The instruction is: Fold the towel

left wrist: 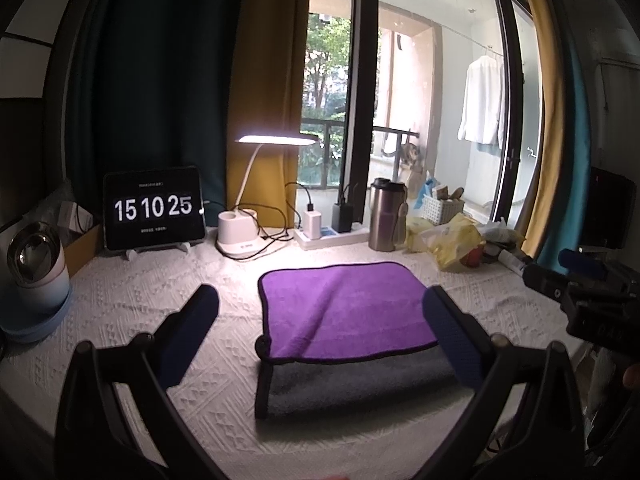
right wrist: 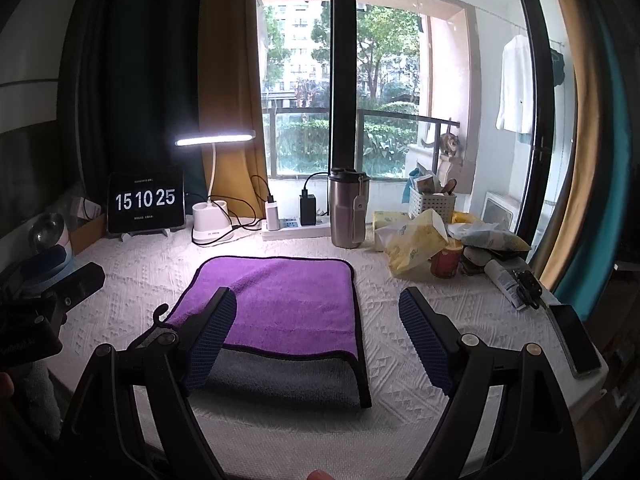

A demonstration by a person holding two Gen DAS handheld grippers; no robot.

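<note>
The towel [left wrist: 340,312] lies on the white textured table cover, folded over: a purple layer with a black hem on top, a grey layer [left wrist: 360,388] showing at the near edge. It also shows in the right wrist view [right wrist: 288,300]. My left gripper [left wrist: 320,312] is open and empty, hovering near the towel's near left side, its right finger [left wrist: 448,332] over the towel's right edge. My right gripper [right wrist: 316,312] is open and empty, its left finger [right wrist: 212,336] over the towel's near left part. Each gripper shows at the other view's edge.
Along the back stand a tablet clock [left wrist: 154,208], a lit desk lamp [left wrist: 240,236], a power strip with chargers [left wrist: 332,232], a steel tumbler [left wrist: 386,216] and yellow tissue packs [right wrist: 412,244]. A phone [right wrist: 576,340] lies at the table's right edge. A humidifier [left wrist: 34,272] stands left.
</note>
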